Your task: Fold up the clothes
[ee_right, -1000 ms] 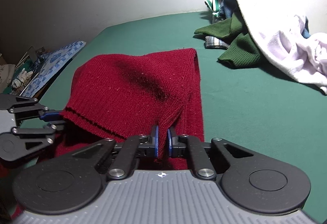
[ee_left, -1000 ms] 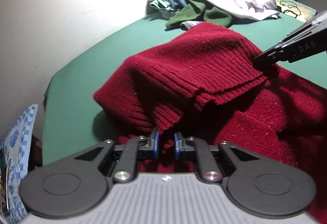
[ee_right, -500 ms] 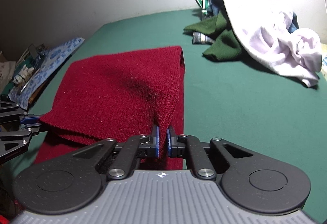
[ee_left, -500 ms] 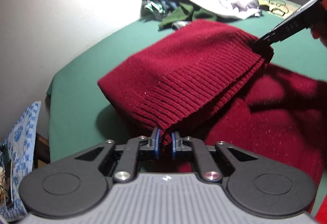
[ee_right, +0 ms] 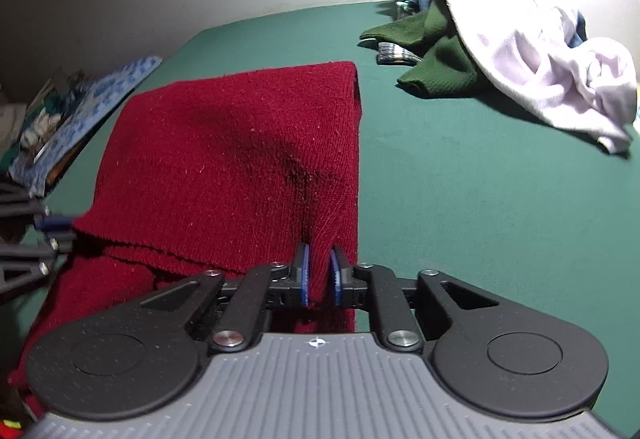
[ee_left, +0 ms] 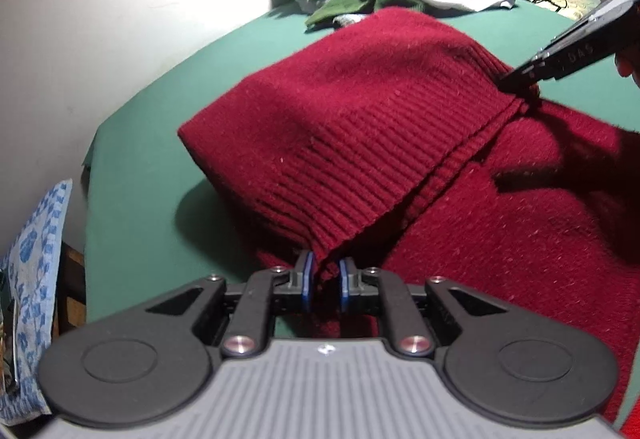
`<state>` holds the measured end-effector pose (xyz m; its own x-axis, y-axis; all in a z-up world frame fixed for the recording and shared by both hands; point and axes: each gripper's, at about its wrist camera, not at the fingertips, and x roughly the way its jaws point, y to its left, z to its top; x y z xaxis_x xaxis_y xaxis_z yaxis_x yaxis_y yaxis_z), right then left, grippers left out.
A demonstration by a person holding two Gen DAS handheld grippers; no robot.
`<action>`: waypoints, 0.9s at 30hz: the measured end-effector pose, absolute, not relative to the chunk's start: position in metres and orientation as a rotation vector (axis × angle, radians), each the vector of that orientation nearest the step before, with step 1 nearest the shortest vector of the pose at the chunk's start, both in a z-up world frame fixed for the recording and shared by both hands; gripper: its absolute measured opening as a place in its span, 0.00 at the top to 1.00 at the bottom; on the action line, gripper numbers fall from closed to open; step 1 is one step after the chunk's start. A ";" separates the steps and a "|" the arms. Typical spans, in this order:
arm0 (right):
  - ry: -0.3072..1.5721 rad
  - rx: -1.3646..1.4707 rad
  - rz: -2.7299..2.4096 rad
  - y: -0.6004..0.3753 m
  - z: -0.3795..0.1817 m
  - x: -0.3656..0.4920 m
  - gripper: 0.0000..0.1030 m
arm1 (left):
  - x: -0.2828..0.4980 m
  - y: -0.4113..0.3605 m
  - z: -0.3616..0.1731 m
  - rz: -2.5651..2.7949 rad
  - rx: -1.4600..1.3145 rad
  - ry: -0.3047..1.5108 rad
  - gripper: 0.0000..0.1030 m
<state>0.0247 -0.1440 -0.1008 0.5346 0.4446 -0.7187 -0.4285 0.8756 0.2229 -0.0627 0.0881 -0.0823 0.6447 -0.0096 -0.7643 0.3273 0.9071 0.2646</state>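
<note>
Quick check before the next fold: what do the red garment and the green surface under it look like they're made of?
Red sweater: a thick knit, probably wool or acrylic; ribbed hem rows and fuzzy, matte fibres show. Fibre type can't be told from here. Green surface: looks like felt or a smooth matte cloth cover; flat, no sheen, no visible weave, with a thin cut edge at the far left corner.

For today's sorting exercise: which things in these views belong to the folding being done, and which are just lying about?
In the job:
- red sweater, top part folded over
- left gripper, jaws opening, hem corner between them
- right gripper, jaws opening, the other corner between them
- green table

Lying about:
- white garment
- green garment
- blue patterned cloth
</note>
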 end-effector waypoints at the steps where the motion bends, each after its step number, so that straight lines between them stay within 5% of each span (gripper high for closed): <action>1: 0.860 0.019 0.520 -0.144 -0.100 0.025 0.84 | -0.064 0.088 -0.081 -0.201 0.401 0.850 0.86; 4: 0.851 0.033 0.513 -0.149 -0.095 0.025 0.80 | -0.070 0.092 -0.071 -0.232 0.376 0.841 0.74; 14: 0.623 -0.043 0.559 -0.131 -0.056 0.036 0.80 | -0.059 0.116 -0.012 -0.185 0.228 0.696 0.72; 27: 0.628 -0.233 0.589 -0.071 -0.089 0.094 0.81 | 0.039 0.104 -0.079 -0.055 0.249 0.739 0.70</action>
